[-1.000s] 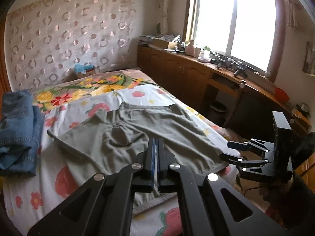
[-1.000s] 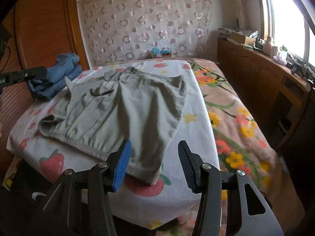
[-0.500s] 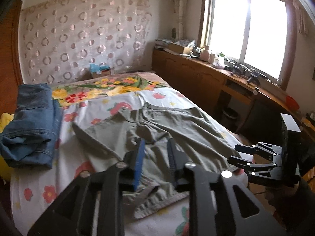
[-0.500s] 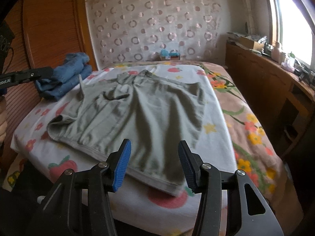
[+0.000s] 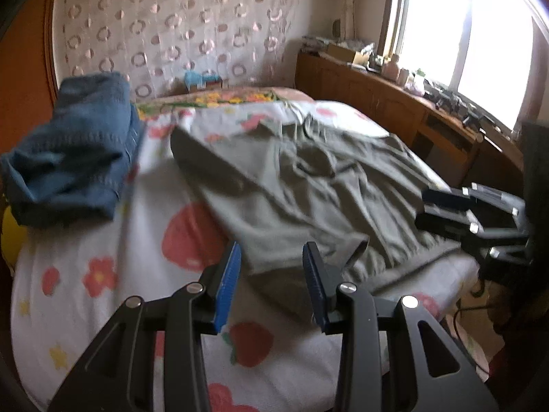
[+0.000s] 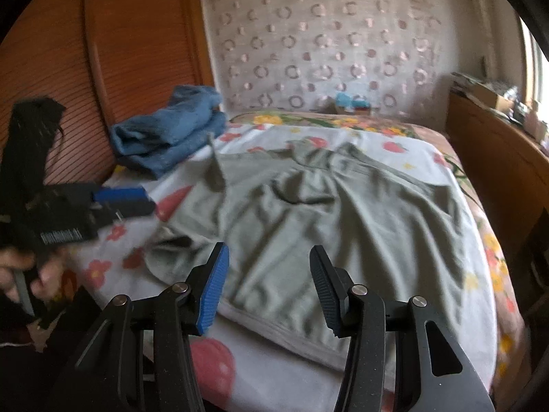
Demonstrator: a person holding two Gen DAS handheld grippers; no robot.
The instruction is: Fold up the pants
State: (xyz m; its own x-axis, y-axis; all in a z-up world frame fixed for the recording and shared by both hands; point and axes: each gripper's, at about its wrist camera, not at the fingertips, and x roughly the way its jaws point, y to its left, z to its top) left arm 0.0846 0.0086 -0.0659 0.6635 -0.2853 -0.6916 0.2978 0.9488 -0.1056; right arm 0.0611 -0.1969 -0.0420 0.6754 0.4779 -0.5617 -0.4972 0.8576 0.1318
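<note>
A stack of folded blue jeans [image 5: 72, 151] sits at the left of the left wrist view, on the flowered sheet [image 5: 103, 274] beside the wooden wardrobe [image 6: 103, 51], just apart from the grey-green pants [image 5: 308, 189]. The pants lie spread and wrinkled across the middle of the bed, waistband toward the patterned curtain [image 6: 326, 44] at the top, hems toward the bottom of both views. A long wooden sideboard [image 5: 377, 99] with clutter runs under the window [image 5: 463, 27] at upper right. The left gripper [image 5: 271, 278] is released, its blue pads spread wide and empty, hovering just over the near hem, which is turned up at one corner. The right gripper [image 6: 269, 281] is likewise spread apart and empty above the other leg's hem. In each view the other gripper shows at the frame's side, off the bed's edge. Bare sheet lies at lower left of the left wrist view.
</note>
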